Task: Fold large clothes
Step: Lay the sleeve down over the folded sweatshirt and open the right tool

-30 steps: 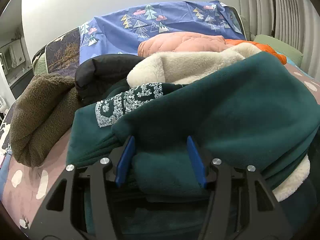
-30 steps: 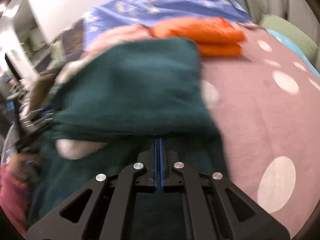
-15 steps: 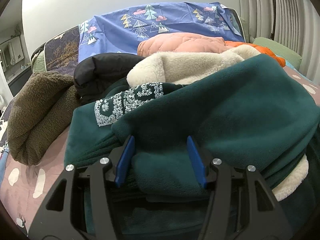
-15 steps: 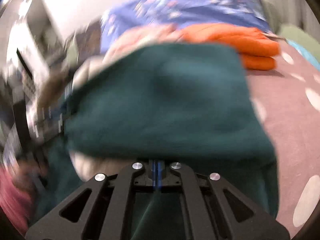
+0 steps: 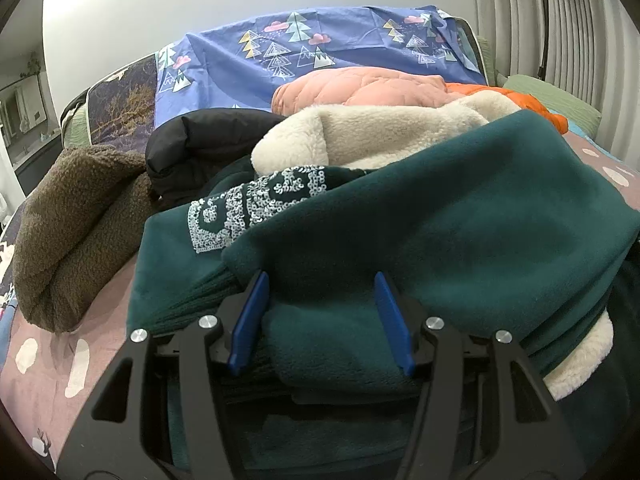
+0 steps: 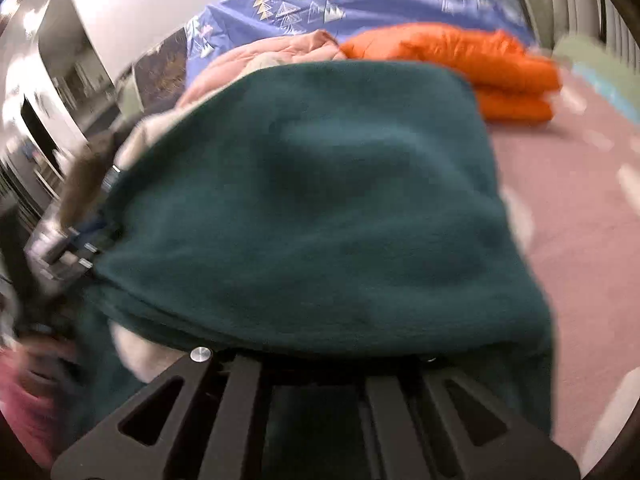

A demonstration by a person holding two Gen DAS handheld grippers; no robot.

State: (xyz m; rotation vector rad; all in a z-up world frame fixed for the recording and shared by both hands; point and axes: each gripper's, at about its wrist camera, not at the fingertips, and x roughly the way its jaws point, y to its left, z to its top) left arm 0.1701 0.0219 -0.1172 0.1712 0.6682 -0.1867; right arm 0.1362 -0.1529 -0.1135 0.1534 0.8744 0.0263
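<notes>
Both your grippers are at the dark green fleece garment (image 5: 460, 232), low in each frame.

Your left gripper (image 5: 320, 316) stands about half open, with a thick fold of the green fleece filling the gap between its blue pads (image 5: 248, 320). Your right gripper (image 6: 316, 360) is closed; the fleece covers its tips, so I cannot tell what it holds. Behind the fleece lie a cream sherpa piece (image 5: 360, 136), a brown fleece (image 5: 76, 224) at left, a black jacket (image 5: 208, 140), an orange jacket (image 6: 480, 64) at upper right, then the blue sheet (image 5: 320, 48).

Dark green fleece (image 5: 460, 216) with pale sequin lettering (image 5: 256, 204); orange jacket (image 6: 480, 60); blue tree-patterned sheet (image 5: 320, 48), possibly cotton.
</notes>
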